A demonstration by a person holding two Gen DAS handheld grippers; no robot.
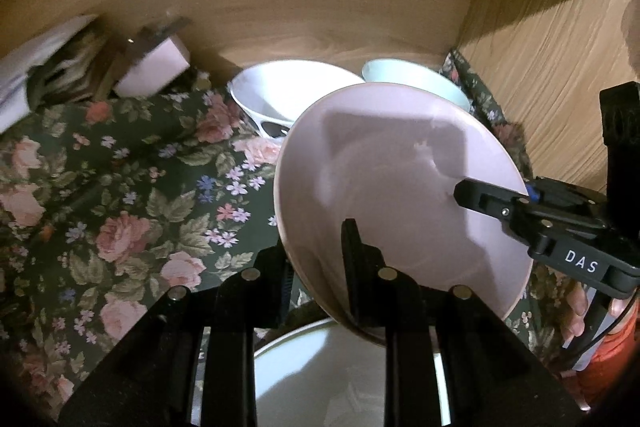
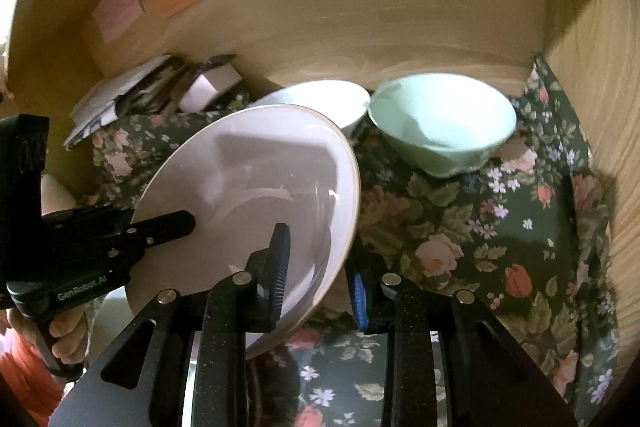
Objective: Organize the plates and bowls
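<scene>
At frame centre, both tools grip a tilted pink plate [image 1: 400, 187]: left tool [image 1: 320, 267] near rim, right tool [image 2: 320, 267] opposite, bowls beyond.

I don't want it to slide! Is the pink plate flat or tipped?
Tipped. The pink plate slants off the flowery cloth, both grippers clamped on its rim.

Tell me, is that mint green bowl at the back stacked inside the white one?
No, the mint green bowl sits on the floral cloth beside the white bowl, not inside it.
</scene>
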